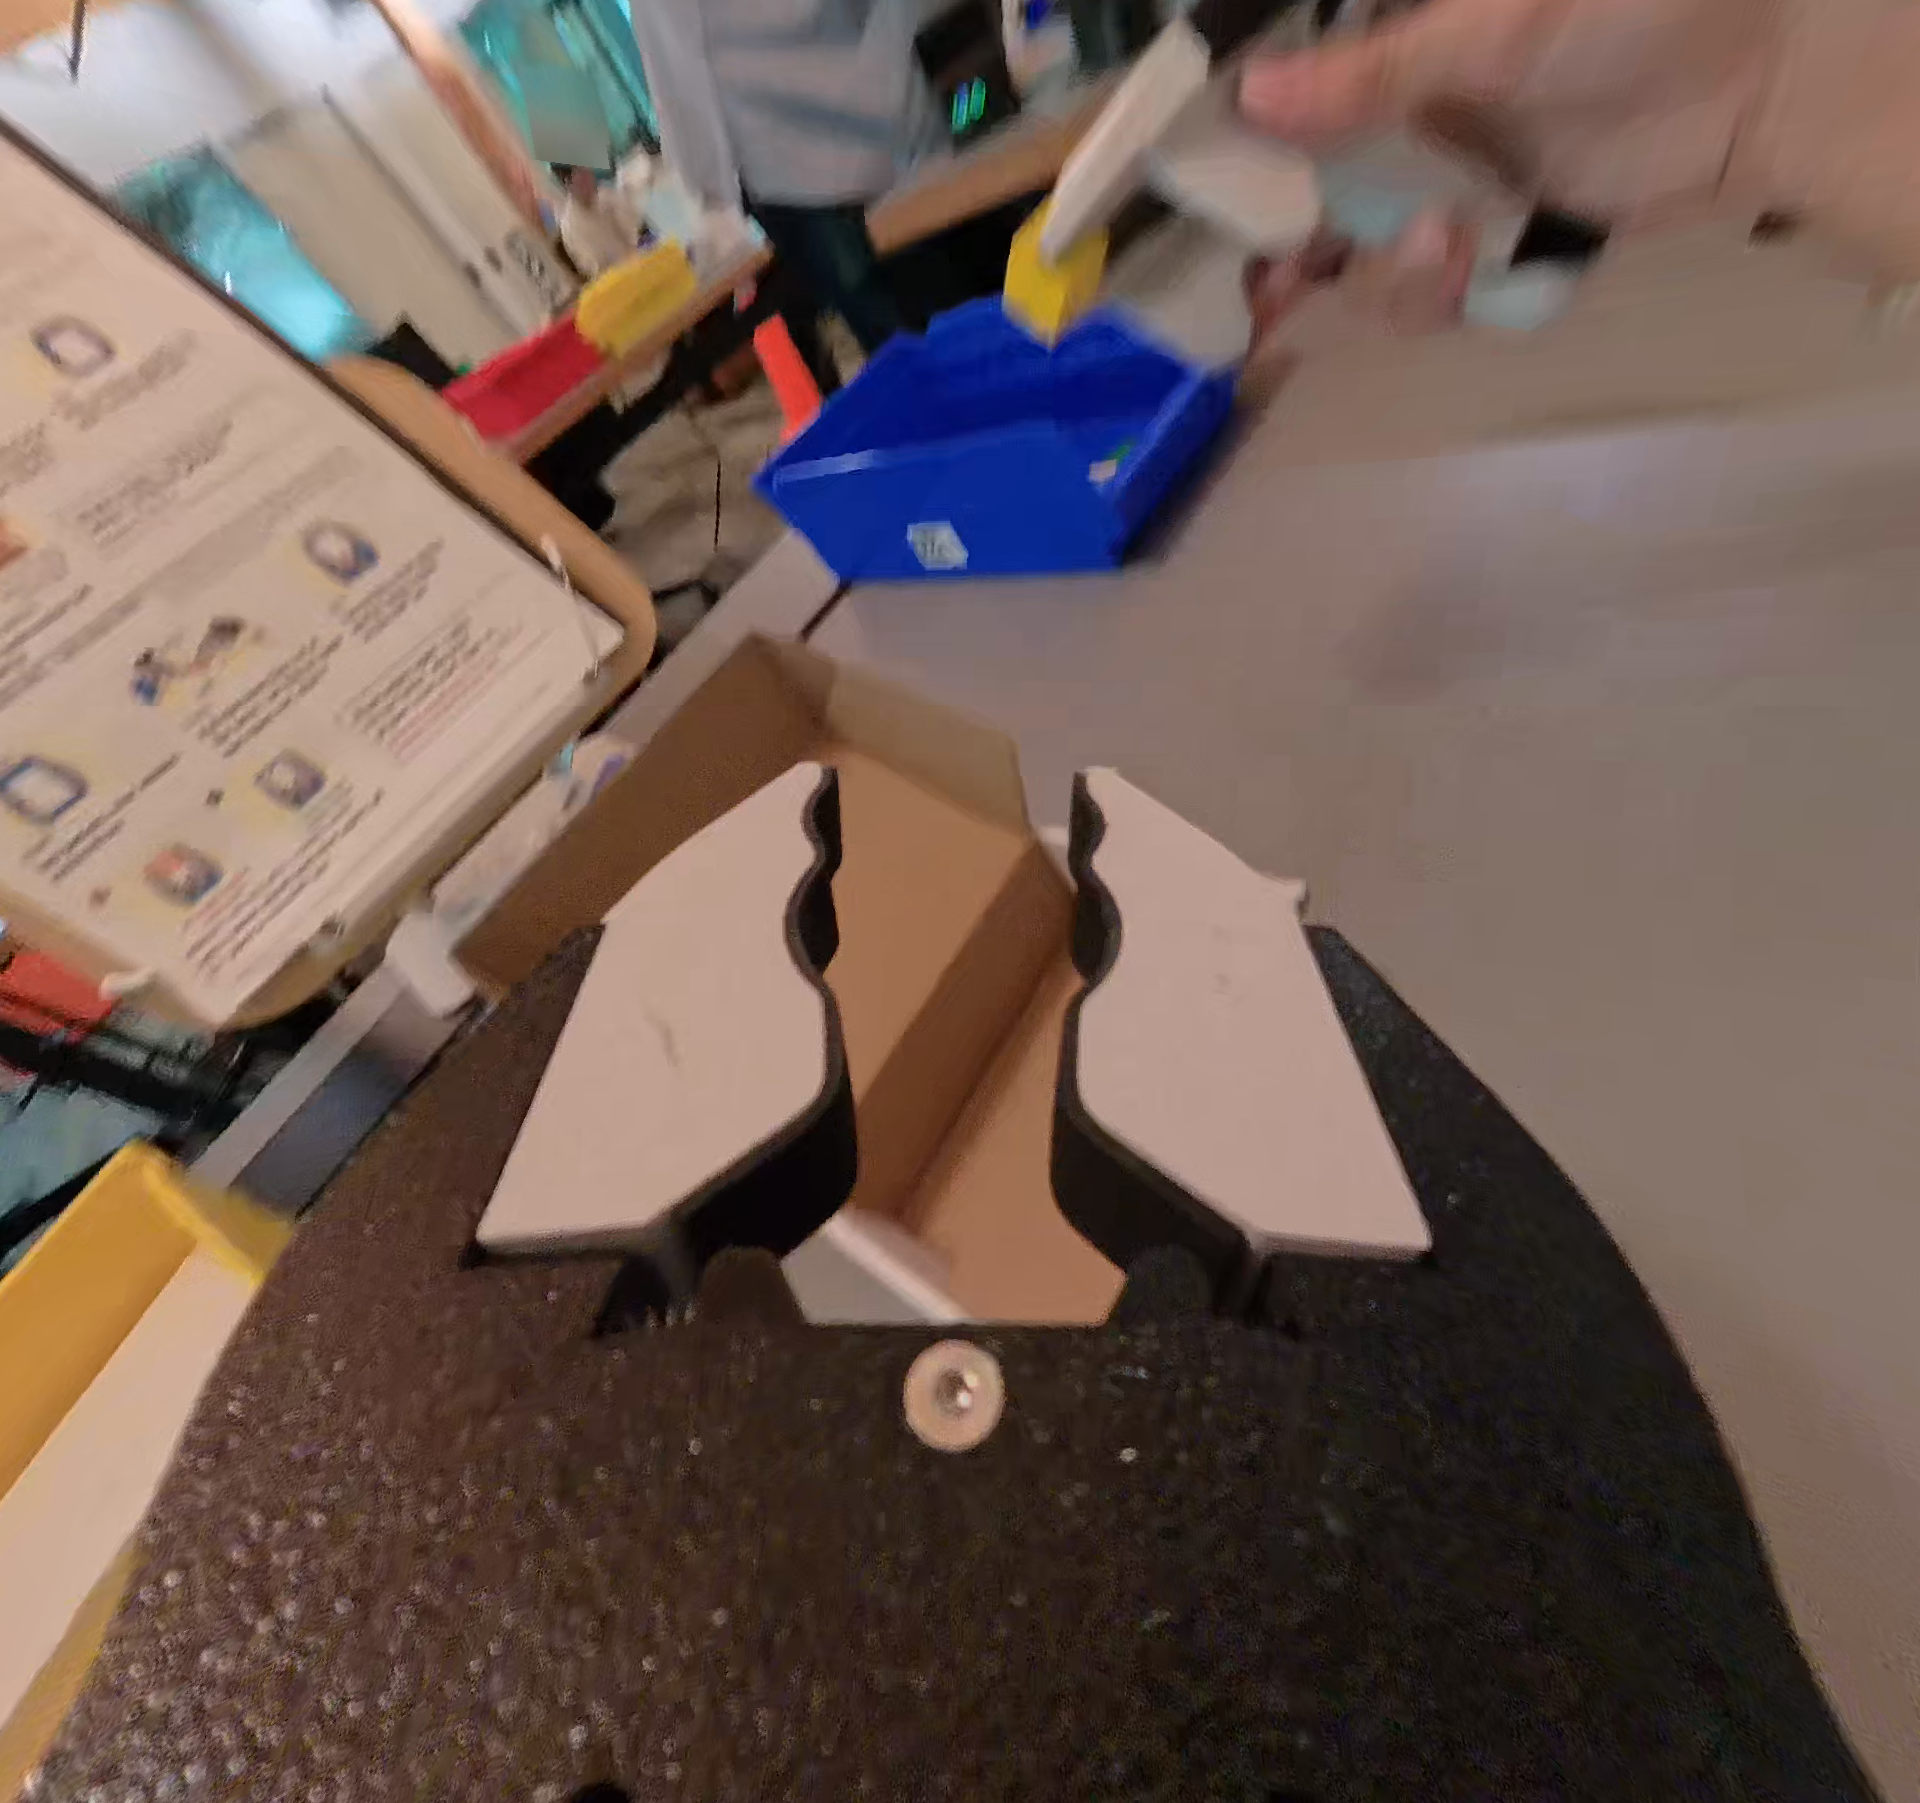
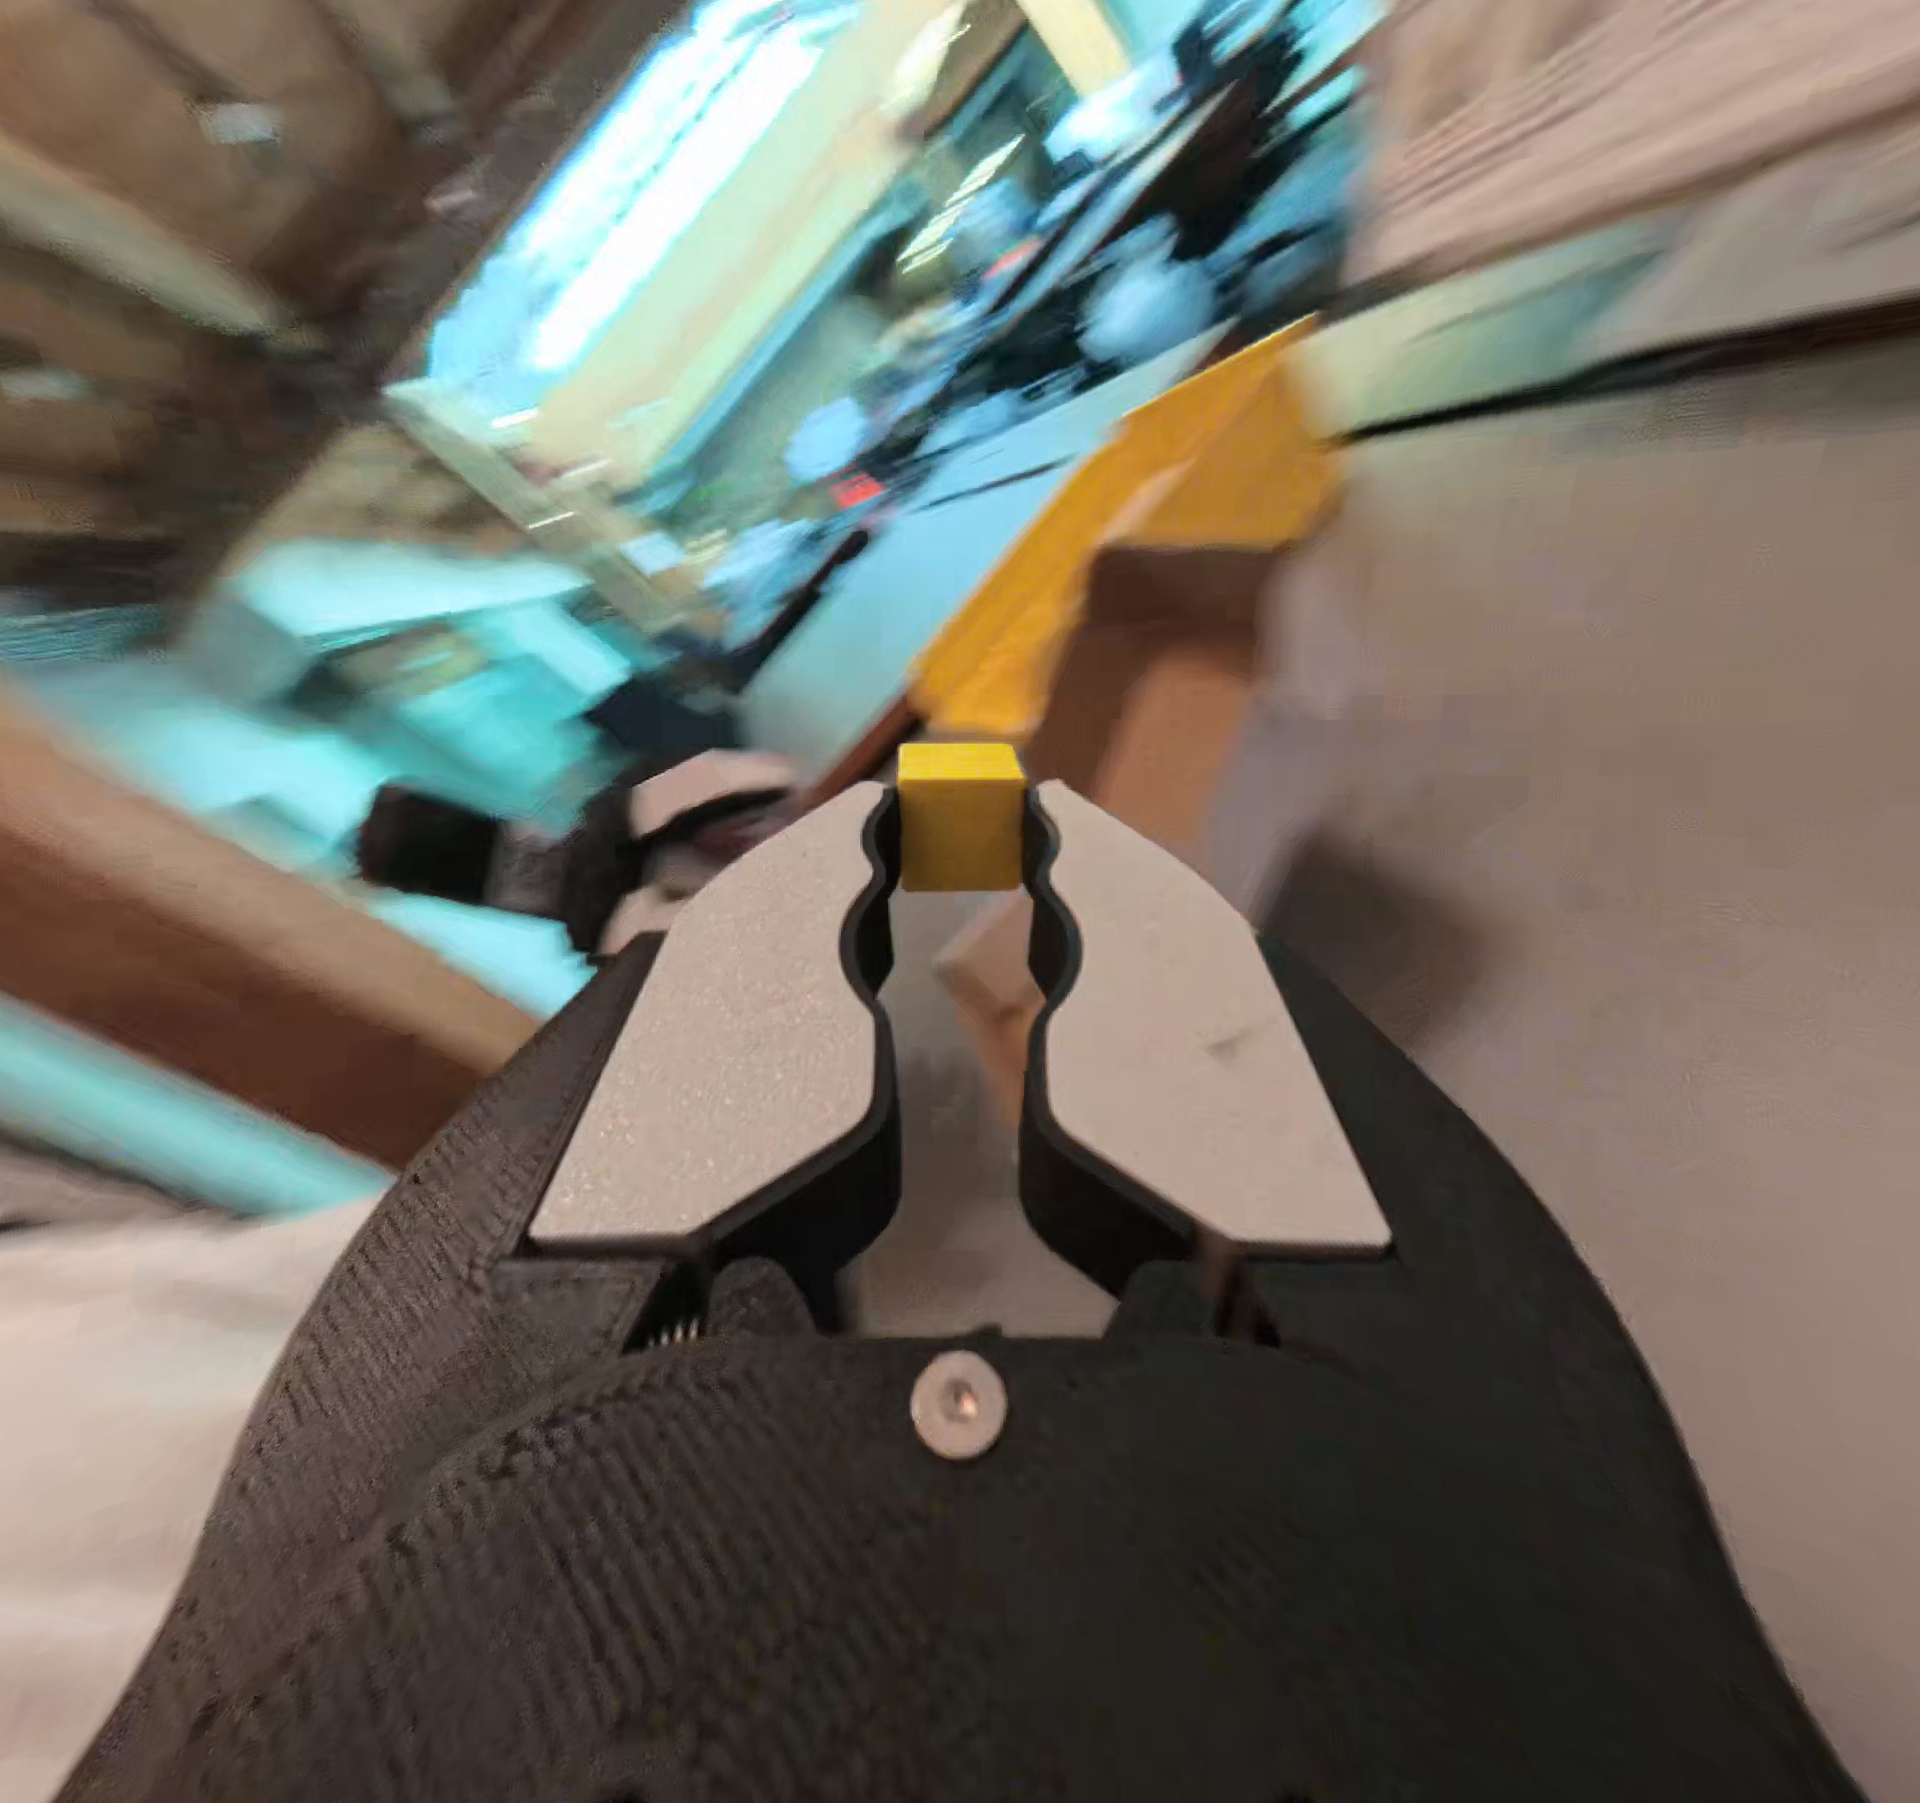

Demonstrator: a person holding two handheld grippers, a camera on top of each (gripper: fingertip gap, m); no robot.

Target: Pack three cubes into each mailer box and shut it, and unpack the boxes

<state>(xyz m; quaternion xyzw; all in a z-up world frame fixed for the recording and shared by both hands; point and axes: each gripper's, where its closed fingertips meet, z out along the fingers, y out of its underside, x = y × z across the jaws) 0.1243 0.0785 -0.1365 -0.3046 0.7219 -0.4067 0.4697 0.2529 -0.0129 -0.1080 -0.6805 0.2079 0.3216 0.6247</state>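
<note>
right gripper [image 2: 961, 797] pinches a yellow cube [image 2: 958, 818] at its fingertips (blurred view) | left gripper [image 1: 954, 797] jaws apart, nothing held, over the open mailer box [image 1: 935, 922] | blue bin [image 1: 997, 465] at 12 o'clock on the grey table [image 1: 1507, 714]

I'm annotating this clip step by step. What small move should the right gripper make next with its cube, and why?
Probably carry the yellow cube across to the open mailer box and lower it in. The right gripper already pinches the cube at its fingertips, above the blue bin, while the left gripper hangs open over the box, whose visible interior shows no cubes.
</note>
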